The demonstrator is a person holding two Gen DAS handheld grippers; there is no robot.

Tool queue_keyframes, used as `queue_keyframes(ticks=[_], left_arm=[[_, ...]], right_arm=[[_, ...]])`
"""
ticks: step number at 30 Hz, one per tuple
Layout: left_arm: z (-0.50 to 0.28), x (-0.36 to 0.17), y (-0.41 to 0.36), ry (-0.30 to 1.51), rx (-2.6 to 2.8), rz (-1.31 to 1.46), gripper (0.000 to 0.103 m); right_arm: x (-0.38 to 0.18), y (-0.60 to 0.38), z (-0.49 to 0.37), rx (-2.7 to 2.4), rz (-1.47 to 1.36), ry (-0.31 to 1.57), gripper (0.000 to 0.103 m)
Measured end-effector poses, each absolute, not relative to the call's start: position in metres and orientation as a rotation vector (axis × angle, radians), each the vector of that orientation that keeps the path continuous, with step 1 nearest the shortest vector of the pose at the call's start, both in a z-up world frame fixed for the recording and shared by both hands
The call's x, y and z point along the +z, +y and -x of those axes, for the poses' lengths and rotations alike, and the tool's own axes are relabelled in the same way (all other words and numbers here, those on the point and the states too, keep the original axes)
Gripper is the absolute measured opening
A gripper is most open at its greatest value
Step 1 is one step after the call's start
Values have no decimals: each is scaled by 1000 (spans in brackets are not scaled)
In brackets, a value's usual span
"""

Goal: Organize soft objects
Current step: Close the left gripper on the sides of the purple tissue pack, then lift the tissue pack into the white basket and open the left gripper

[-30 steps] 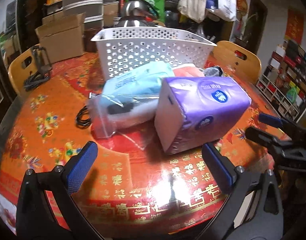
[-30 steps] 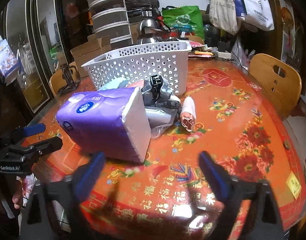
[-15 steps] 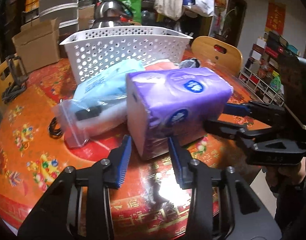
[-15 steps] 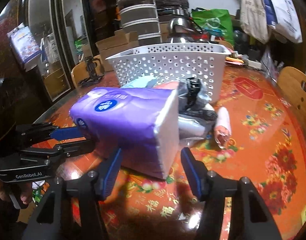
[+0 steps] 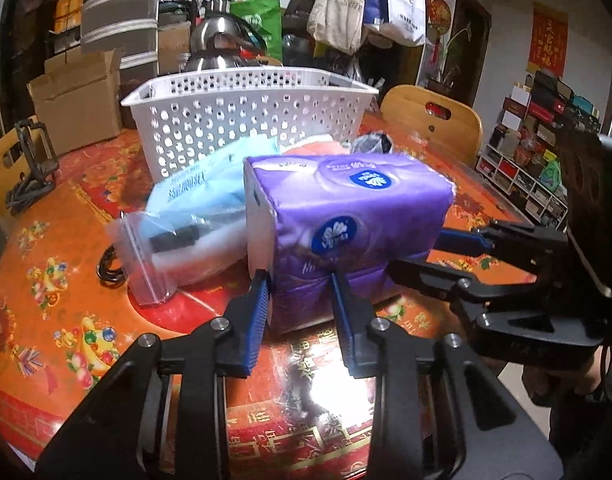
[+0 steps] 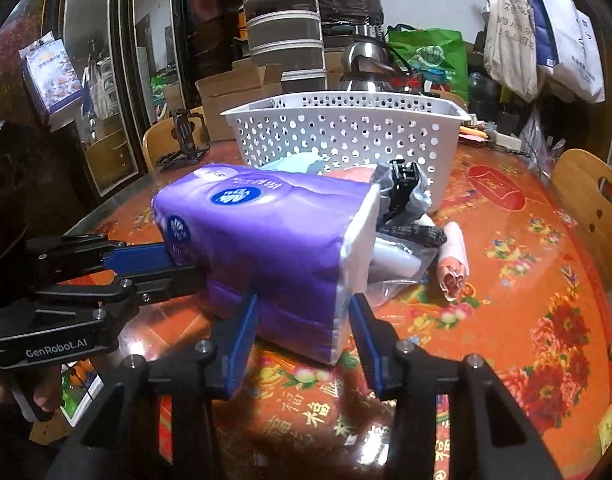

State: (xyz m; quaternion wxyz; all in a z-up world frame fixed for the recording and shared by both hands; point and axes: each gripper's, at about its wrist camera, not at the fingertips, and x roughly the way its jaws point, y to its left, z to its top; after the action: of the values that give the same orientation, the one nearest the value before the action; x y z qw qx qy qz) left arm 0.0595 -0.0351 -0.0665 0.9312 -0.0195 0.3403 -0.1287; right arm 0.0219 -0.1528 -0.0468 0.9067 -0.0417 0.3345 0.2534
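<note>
1. Cluttered shelves, hanging tote bags and cardboard boxes ring a round table (image 5: 65,240) under a glossy red-and-orange floral cloth.
2. On the left gripper (image 5: 299,280) the blue pads have just been closing and now pinch the near end of the purple tissue pack (image 5: 346,216), which lies on the table in front of the white perforated basket (image 5: 245,120).
3. On the right gripper (image 6: 303,304) the jaws have likewise just been closing; its pads press the pack's white-ended corner, so both claws hold the same pack from opposite ends.
4. Left of the pack, touching it, lie a light-blue tissue pack (image 5: 201,188) and a clear zip bag (image 5: 173,248) holding something dark; a black cable coil (image 5: 107,268) sits just beyond the bag.
5. Between pack and basket are a grey plastic bag with a black clip (image 6: 402,188) and an orange-pink soft item, mostly hidden.
6. A small pinkish roll (image 6: 452,260) lies right of the pack.
7. Behind the basket stands a steel kettle (image 5: 217,48), partly cut off by its rim.
8. Wooden chairs (image 5: 430,120) crowd the table edge; open cloth remains to the pack's right and toward the cameras.
</note>
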Motion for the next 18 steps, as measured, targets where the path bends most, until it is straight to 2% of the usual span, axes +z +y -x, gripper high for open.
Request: queue_keyframes(ticks=[18], left_arm=[[-45,0,-36,587,-242,0,29]], right_arm=[[9,-146,-21,490,119,586,45]])
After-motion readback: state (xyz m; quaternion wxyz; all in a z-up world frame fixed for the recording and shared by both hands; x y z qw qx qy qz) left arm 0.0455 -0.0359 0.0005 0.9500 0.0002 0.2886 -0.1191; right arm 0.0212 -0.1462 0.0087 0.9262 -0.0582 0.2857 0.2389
